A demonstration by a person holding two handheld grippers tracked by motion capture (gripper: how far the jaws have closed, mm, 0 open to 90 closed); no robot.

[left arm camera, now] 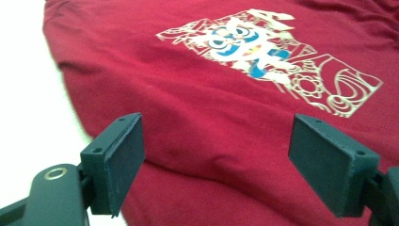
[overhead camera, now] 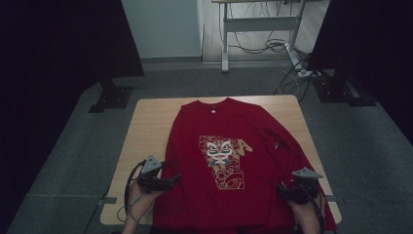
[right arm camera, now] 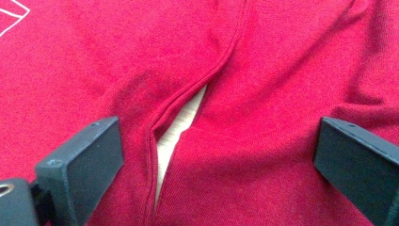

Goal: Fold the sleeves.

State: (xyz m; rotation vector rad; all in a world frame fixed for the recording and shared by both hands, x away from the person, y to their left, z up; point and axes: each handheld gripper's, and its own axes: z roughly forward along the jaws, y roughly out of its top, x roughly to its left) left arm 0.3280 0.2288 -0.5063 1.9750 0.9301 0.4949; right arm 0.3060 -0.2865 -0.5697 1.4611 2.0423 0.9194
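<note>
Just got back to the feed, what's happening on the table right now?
A person holds a claw in each hand over a red shirt spread flat on the table, print side up. The left claw sits at the shirt's left edge and the right claw near its right side, where a sleeve lies against the body. Both are open; neither grips any cloth yet.

— Room along the left? Bare tabletop (overhead camera: 141, 131) strip beside the red shirt (overhead camera: 229, 161), free to pass
— And the right? Narrower strip past the folded sleeve (overhead camera: 287, 141), cloth draped over the near edge; nothing upright anywhere, only flat fabric under the left gripper (overhead camera: 171, 183) and right gripper (overhead camera: 281, 191)
</note>
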